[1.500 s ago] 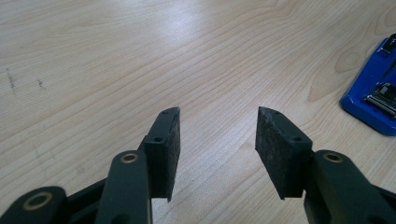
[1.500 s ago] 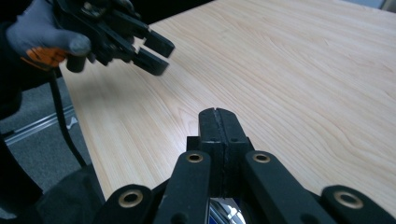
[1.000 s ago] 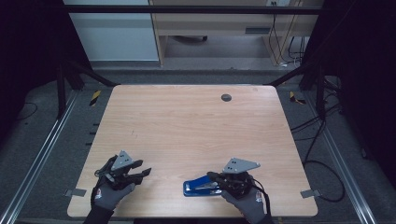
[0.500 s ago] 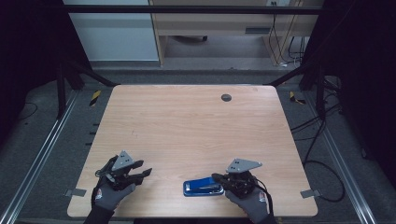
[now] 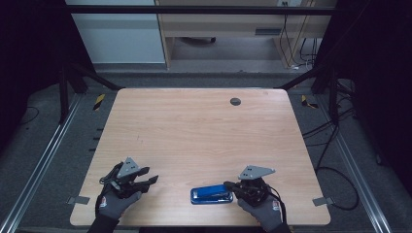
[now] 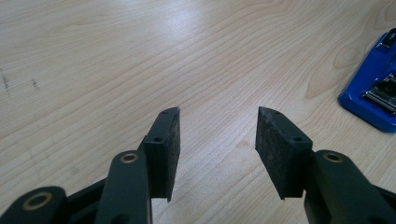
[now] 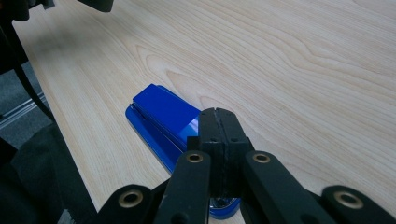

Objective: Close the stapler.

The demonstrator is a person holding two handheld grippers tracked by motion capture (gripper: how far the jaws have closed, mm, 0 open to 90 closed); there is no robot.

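The blue stapler (image 5: 212,194) lies flat on the desk (image 5: 194,131) near its front edge, right of the middle. The right gripper (image 5: 228,185) rests its tip on the stapler's right end, jaws pressed together with nothing between them. The left gripper (image 5: 151,180) sits near the front left corner, jaws apart and empty.

Pale wood tabletop (image 5: 194,131) with rounded corners and a round dark grommet (image 5: 235,101) near the far edge. Grey floor (image 5: 53,160) all around, metal rails (image 5: 39,170) along both sides. Yellow-black tape (image 5: 98,101) at the far left corner. Beyond, a light cabinet (image 5: 116,34) and a wooden desk (image 5: 218,24). Black cables (image 5: 330,131) trailing at right. Dark at both edges.
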